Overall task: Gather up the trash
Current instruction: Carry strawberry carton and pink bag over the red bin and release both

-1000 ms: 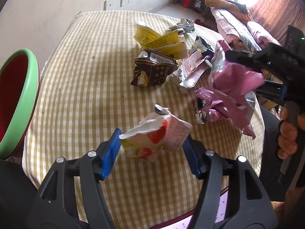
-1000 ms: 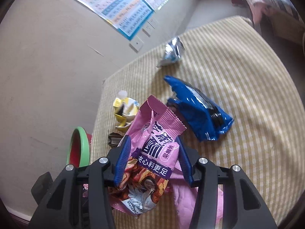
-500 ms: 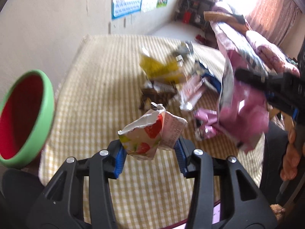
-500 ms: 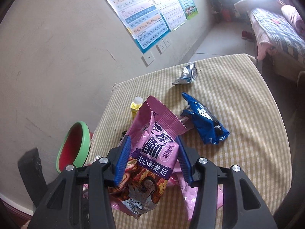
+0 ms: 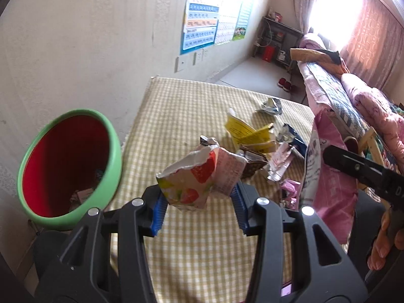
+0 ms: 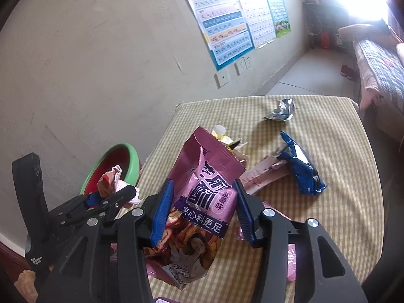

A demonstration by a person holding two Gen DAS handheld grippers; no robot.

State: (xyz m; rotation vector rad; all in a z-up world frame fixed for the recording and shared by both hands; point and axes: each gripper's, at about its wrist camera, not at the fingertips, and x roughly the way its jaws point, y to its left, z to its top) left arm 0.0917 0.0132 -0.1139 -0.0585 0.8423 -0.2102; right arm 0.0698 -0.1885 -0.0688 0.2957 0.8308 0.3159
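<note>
1. The left claw (image 5: 199, 208) pinched a torn strawberry carton (image 5: 202, 179) by its bottom end, up in the air above the checked surface (image 5: 181, 116)
2. Its jaws had just closed in more, with the carton between them
3. The right claw (image 6: 203, 210) pinched a pink snack bag (image 6: 207, 192) across its middle, with the open top sticking up toward 12 o'clock
4. The green bin (image 5: 68, 166) with the red inside stood at 9 o'clock from the carton, past the surface's edge
5. The carton looked light and squashy, so a soft squeeze low down seemed enough
6. The bag looked thin, floppy and slippery; I think a hold on the flat middle was best
7. A yellow carton (image 5: 248, 133), a blue wrapper (image 6: 301, 168) and a silver wrapper (image 6: 281, 111) lay on the surface toward 12 and 1 o'clock
</note>
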